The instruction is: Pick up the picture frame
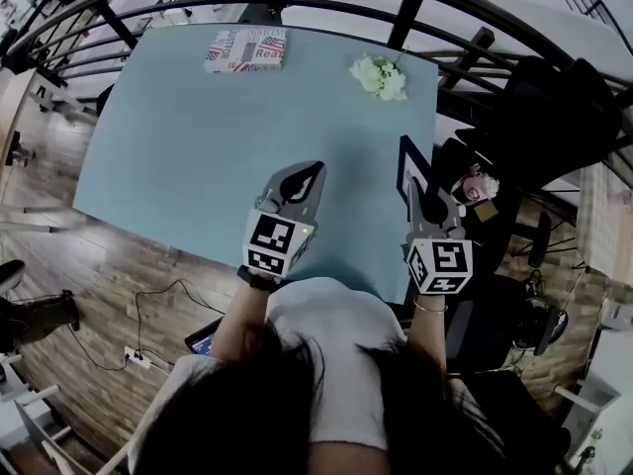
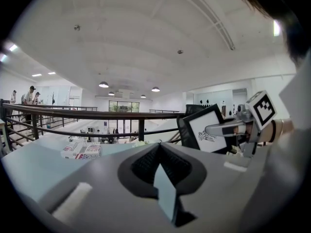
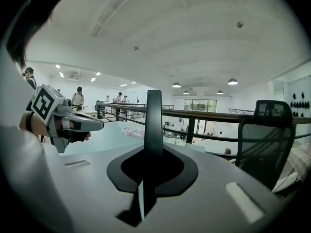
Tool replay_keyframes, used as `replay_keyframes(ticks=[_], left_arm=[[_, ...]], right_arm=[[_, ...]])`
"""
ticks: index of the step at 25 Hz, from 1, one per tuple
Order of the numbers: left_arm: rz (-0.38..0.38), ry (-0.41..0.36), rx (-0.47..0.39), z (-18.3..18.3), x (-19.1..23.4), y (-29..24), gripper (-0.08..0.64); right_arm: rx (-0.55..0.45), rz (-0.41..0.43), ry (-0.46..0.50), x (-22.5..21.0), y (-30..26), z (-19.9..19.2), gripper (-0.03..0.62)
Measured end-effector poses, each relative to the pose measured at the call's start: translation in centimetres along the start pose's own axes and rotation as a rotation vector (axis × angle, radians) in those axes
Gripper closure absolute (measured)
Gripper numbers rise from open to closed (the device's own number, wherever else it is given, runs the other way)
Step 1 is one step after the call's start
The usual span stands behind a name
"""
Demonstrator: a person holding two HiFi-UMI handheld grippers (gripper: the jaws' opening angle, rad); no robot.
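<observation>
Two closed tools: right tool [image 1: 413, 186] pinches picture frame [image 1: 404, 161] edgewise, keeping it upright, clear of tabletop [image 1: 198, 117]; left tool [image 1: 315, 171] empty.

Table [image 1: 198, 146] mid open, box [image 1: 245, 50] & flowers [image 1: 380, 77] far edge, railing [image 1: 297, 3] behind, chair [image 1: 554, 107] rt

Both forearms reach forward side by side, one gripper in each hand, both pointing close to level.

Left gripper [image 1: 316, 169]: jaws together at the tips, nothing between them.

Right gripper [image 1: 415, 194]: jaws closed on the lower edge of the frame [image 1: 404, 161], which stands upright above them.
</observation>
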State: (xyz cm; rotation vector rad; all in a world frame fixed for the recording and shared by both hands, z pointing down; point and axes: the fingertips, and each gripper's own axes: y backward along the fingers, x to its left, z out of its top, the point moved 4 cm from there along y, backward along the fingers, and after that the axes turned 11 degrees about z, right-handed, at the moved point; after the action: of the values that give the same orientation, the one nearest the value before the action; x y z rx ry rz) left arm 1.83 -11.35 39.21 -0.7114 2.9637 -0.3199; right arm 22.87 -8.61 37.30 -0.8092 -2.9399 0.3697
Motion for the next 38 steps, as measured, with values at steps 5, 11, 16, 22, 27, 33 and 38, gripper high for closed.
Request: replay_keyframes(ticks=[5, 11, 16, 22, 27, 33, 38], left_arm=[[0.008, 0.017, -0.001, 0.0, 0.5, -0.2, 0.503], [0.017, 0.021, -0.002, 0.3, 0.8, -0.5, 0.503], [0.023, 0.021, -0.004, 0.6, 1.1, -0.7, 0.503], [0.03, 0.022, -0.007, 0.7, 1.2, -1.0, 0.503], [0.03, 0.024, -0.005, 0.7, 1.3, -1.1, 0.503], [0.035, 0.027, -0.007, 0.6, 1.6, -1.2, 0.503], [0.036, 0.03, -0.007, 0.6, 1.8, -1.6, 0.503]], right_arm=[[-0.005, -0.01, 0.006, -0.5, 0.0, 0.0, 0.578], [-0.005, -0.01, 0.012, -0.8, 0.2, 0.1, 0.578], [-0.007, -0.013, 0.008, -1.2, 0.2, 0.2, 0.578], [-0.012, -0.006, 0.008, -1.4, 0.0, 0.2, 0.578], [-0.012, -0.003, 0.008, -1.4, -0.2, 0.3, 0.578], [-0.014, -0.01, 0.005, -1.4, -0.3, 0.2, 0.578], [-0.006, -0.014, -0.003, -1.6, -0.6, -0.1, 0.578]])
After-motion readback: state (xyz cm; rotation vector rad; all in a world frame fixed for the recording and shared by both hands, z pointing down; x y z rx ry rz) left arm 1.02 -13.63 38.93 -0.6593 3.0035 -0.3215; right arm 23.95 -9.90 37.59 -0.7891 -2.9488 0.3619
